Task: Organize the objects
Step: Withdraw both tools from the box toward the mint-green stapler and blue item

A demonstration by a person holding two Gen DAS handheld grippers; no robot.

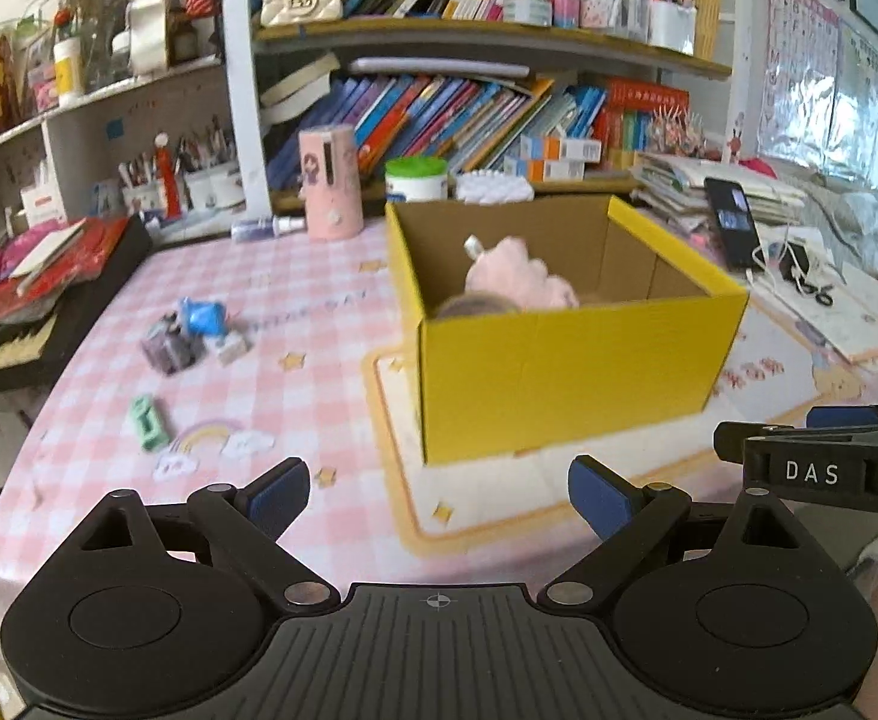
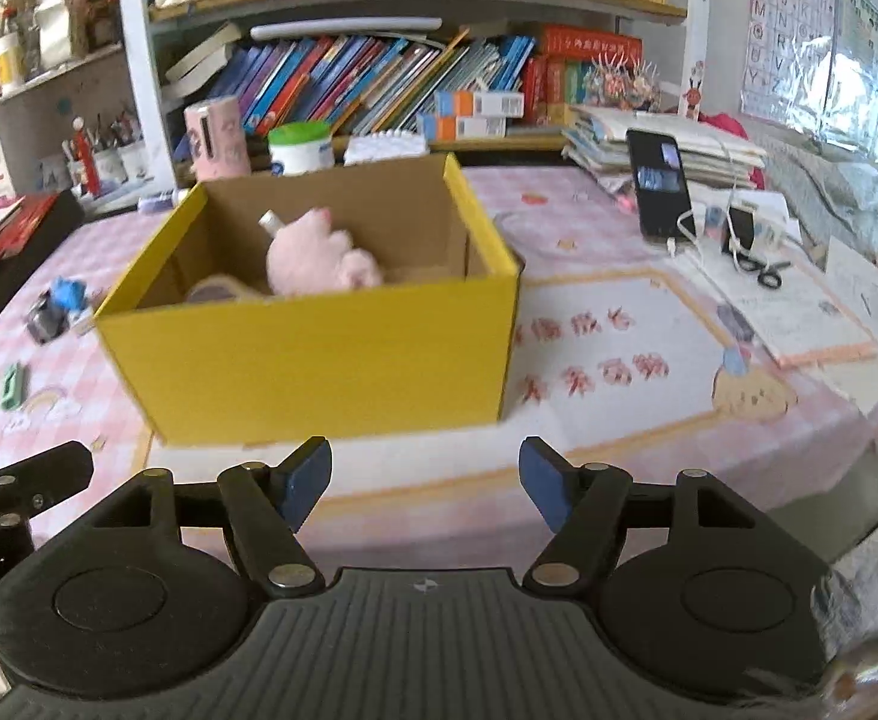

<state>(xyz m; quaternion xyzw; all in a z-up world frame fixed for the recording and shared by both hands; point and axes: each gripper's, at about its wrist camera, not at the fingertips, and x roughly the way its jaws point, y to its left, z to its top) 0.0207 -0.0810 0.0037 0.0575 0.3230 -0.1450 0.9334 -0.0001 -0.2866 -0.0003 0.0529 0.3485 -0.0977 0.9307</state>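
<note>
1. left gripper (image 1: 439,495): jaws wide apart, nothing between them, hovering over the near edge of the bench (image 1: 294,372)
2. right gripper (image 2: 425,480): also spread wide, holding nothing, just in front of the box
3. yellow box (image 1: 565,372) sits open-topped mid-bench on a cream mat (image 1: 499,498); pink plush toy (image 1: 520,276) lies inside with a small white-capped item (image 1: 473,245) poking up beside it, plus a round greyish thing (image 1: 475,305) at the front wall, too blurred to identify
4. loose items left of the box, well apart from it: blue wrapped piece (image 1: 201,315), dark cube-like object (image 1: 170,348) and a small white block (image 1: 231,349) clustered touching or nearly so; green clip-like piece (image 1: 149,423) lies alone nearer the bench edge
5. behind the box: pink cylinder (image 1: 329,181), green-lidded tub (image 1: 416,178), spray bottle (image 1: 267,227) lying flat
6. right of the box: phone (image 2: 659,183) propped upright with a white cable plugged in, scissors (image 2: 761,271) flat beside it
</note>
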